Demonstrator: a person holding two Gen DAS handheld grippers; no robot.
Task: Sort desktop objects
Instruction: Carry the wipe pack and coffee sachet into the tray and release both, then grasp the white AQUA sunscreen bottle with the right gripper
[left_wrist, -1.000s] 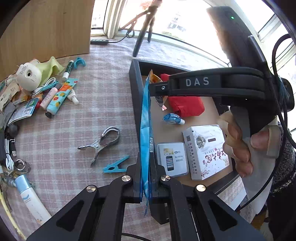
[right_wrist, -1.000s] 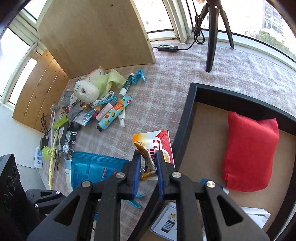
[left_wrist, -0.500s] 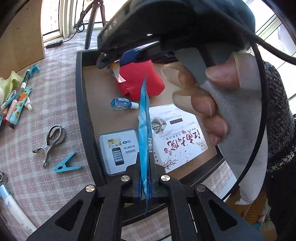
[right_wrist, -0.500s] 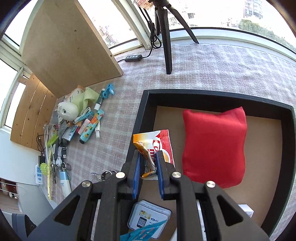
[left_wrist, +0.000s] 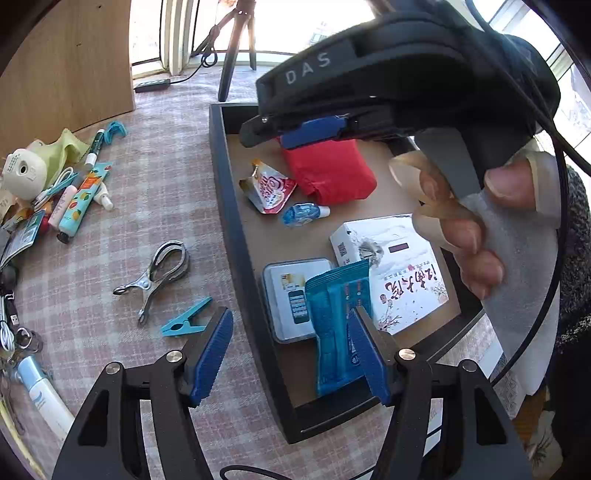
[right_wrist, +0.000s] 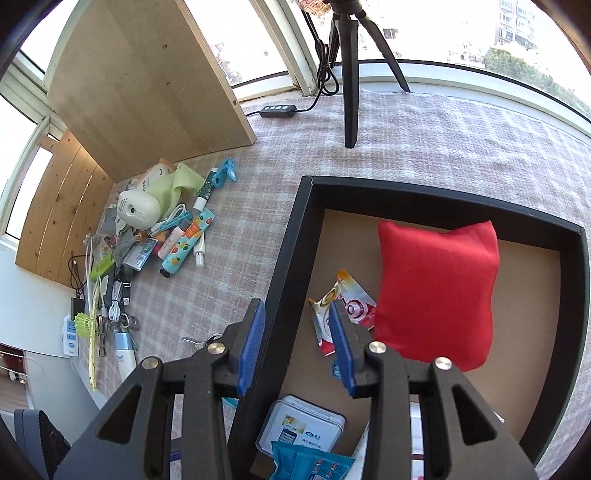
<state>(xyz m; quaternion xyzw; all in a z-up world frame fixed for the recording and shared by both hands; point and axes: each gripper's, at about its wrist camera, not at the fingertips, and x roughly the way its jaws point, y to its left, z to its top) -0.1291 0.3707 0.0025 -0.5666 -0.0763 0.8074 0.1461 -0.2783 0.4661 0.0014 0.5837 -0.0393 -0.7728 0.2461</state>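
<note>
Jaws apart on both grippers: left (left_wrist: 290, 345), right (right_wrist: 297, 341) | blue packet (left_wrist: 338, 325) leans against left gripper's inner finger, inside tray (left_wrist: 225, 206) near corner | snack packet (right_wrist: 341, 304) beside red pouch (right_wrist: 437, 295)

Both views are brightly lit by daylight from the windows (right_wrist: 461, 33), which are blown out to white. Strong fisheye bending and dark vignetting are seen at the edges; focus is sharp throughout.

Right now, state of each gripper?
Left gripper: open, holding nothing; blue packet lies against its right finger, in the tray.
Right gripper: open, empty; snack packet lies in the tray.
</note>
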